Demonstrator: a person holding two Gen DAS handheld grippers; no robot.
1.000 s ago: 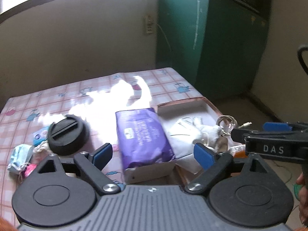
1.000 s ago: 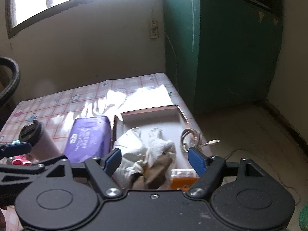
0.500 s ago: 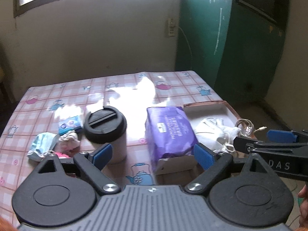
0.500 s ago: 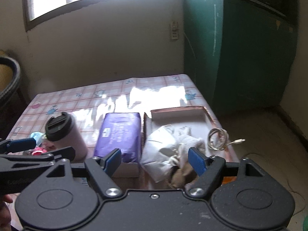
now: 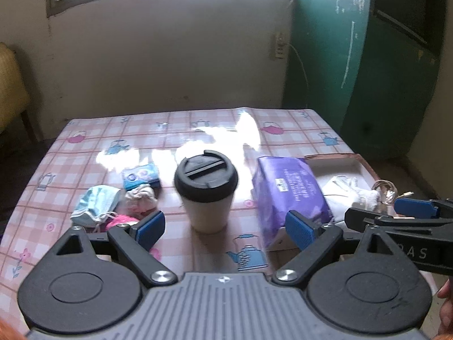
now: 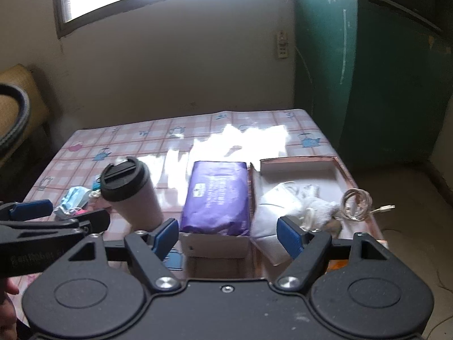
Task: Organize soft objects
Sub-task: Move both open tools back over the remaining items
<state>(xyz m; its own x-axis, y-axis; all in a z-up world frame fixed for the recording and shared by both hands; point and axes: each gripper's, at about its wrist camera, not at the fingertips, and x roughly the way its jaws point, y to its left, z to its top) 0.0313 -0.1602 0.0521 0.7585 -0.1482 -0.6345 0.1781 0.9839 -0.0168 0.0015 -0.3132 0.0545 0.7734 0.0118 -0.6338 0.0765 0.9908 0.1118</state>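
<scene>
A purple soft pack (image 5: 288, 187) (image 6: 217, 195) lies on the left half of an open cardboard box (image 6: 300, 167). White cloths and a white mask (image 6: 286, 201) lie in the box's right half. On the table's left lie a blue face mask (image 5: 96, 204), a pale cloth (image 5: 140, 199), a pink item (image 5: 121, 221) and a small blue packet (image 5: 141, 175). My left gripper (image 5: 225, 226) is open and empty, above the table's near edge in front of the cup. My right gripper (image 6: 228, 235) is open and empty, in front of the box.
A white cup with a black lid (image 5: 206, 189) (image 6: 130, 189) stands between the soft items and the box. A coiled cable (image 6: 358, 199) lies at the box's right edge. The pink checked tablecloth (image 5: 170, 130) covers the table. A green door (image 5: 368, 70) stands at the right.
Both grippers have pulled back and risen, so more of the table shows. The left view has swung left onto the cup and the soft items. Both stay open and empty.
</scene>
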